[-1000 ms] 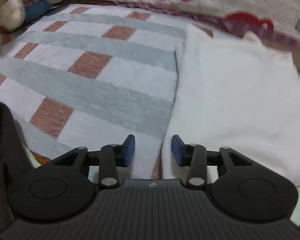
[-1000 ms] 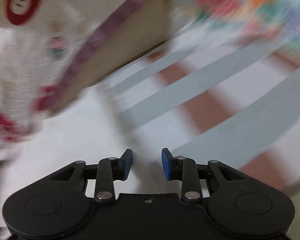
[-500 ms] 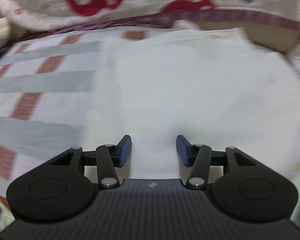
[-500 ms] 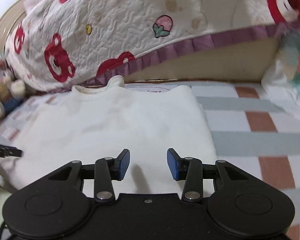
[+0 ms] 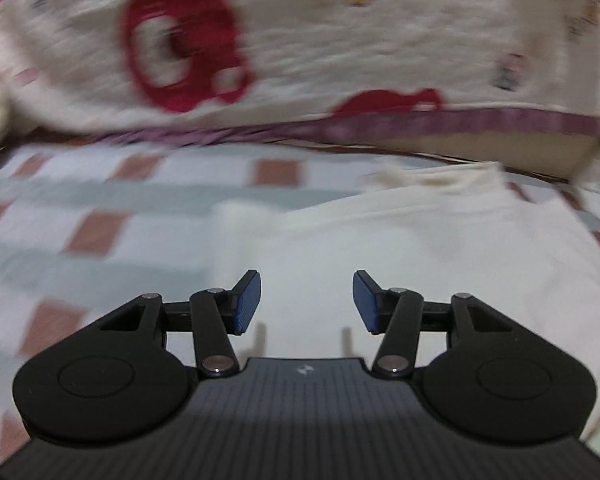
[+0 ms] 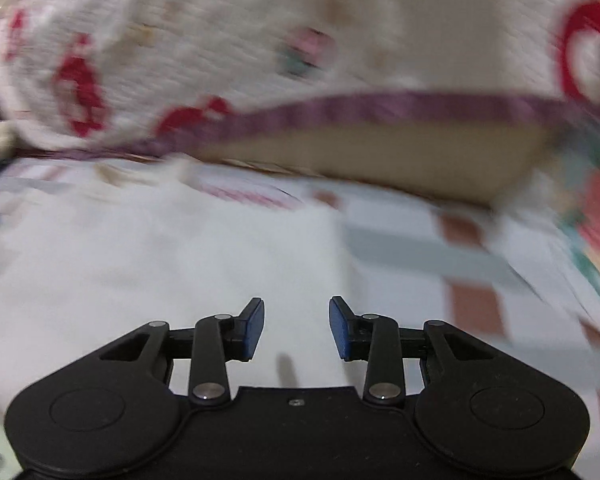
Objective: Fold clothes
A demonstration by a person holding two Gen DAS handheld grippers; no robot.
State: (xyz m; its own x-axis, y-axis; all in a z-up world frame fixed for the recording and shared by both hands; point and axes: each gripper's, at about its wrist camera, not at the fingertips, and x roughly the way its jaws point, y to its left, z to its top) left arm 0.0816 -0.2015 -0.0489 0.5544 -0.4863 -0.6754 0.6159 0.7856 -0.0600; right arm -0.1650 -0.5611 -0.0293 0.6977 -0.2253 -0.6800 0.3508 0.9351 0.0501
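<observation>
Lying flat on a checked bedsheet (image 5: pixel 100 236) of pale grey bands and brick-red squares: a white garment (image 5: pixel 440 248), soft and matte, its ribbed cream collar (image 5: pixel 440 178) bunched at the far edge. Seen from the left wrist, spreading from centre to the right; from the right wrist, the same white garment (image 6: pixel 160 264) filling the left and centre, with a straight side edge running back just right of the fingers.

Hovering low over the cloth, left gripper (image 5: pixel 306 304): black linkage arms, round silver pivots, flat blue ribbed pads (image 5: pixel 247 302) spread wide, nothing between them. Likewise the right gripper (image 6: pixel 296 328): blue pads (image 6: pixel 255 328) parted, slightly narrower, empty, thin shadows on the fabric below.

Beyond, a puffy quilted blanket (image 5: pixel 300 40), cream with red bear shapes and a purple frilled hem, draped above a tan board (image 6: pixel 380 160). Both views smeared by motion blur.
</observation>
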